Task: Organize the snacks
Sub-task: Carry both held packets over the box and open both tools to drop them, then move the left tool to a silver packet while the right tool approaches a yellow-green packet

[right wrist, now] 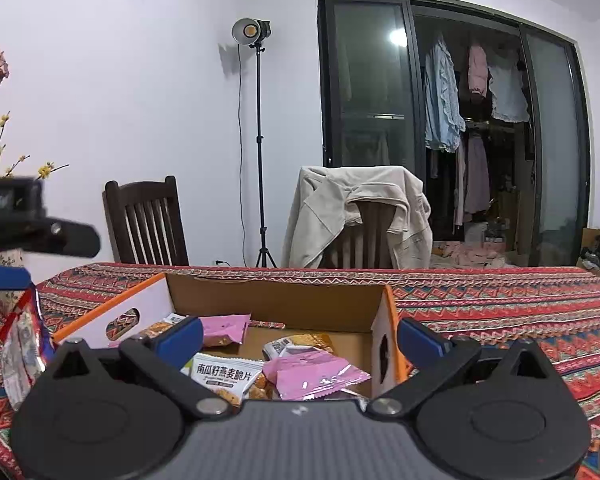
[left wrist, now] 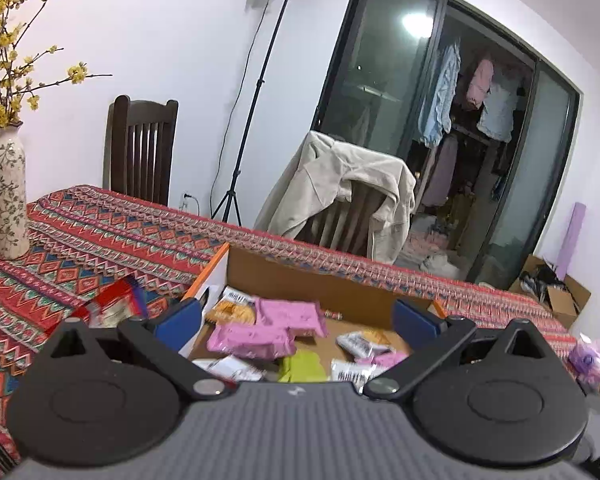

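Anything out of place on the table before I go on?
One red-and-white snack bag lies on the tablecloth left of the cardboard box, while the other packets, like the pink ones, sit loosely jumbled inside it. Nothing looks spilled or torn.

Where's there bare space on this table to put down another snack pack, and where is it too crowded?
Free: the patterned tablecloth right of the cardboard box, and the strip between the box and the vase. Inside the box, a bare patch by the back wall. Crowded: the box's front, piled with pink packets, and its left side, where a red bag lies.
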`<act>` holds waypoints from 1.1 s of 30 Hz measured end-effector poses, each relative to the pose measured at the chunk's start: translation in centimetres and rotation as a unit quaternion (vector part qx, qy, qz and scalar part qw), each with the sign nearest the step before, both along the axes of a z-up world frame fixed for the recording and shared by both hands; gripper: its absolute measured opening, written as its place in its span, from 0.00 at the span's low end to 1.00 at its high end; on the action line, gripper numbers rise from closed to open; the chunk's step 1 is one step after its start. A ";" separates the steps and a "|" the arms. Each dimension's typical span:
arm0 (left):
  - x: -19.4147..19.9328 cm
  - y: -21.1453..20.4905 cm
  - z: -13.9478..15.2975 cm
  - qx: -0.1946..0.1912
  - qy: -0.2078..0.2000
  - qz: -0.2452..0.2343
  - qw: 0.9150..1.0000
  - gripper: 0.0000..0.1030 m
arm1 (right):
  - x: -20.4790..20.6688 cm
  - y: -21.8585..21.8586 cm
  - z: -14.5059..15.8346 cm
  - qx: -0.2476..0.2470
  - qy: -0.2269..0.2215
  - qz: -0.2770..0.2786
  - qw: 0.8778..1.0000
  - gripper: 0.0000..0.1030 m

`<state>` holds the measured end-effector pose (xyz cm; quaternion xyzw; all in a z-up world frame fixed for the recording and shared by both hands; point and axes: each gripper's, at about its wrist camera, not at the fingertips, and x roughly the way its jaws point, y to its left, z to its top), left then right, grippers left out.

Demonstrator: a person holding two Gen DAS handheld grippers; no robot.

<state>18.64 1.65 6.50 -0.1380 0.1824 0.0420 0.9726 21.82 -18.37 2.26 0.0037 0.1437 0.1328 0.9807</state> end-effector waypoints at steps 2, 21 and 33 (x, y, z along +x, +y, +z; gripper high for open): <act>-0.7 0.4 -0.2 0.005 0.008 -0.004 1.000 1.00 | -0.9 -0.1 0.5 0.000 0.007 0.008 1.000 1.00; -6.2 5.4 -5.2 0.037 0.095 0.043 0.994 1.00 | -5.2 -1.1 -5.2 -0.028 0.098 0.010 0.995 1.00; 0.3 7.5 -7.3 -0.033 0.150 0.112 0.982 1.00 | -4.7 -1.9 -6.2 -0.001 0.113 0.003 0.994 1.00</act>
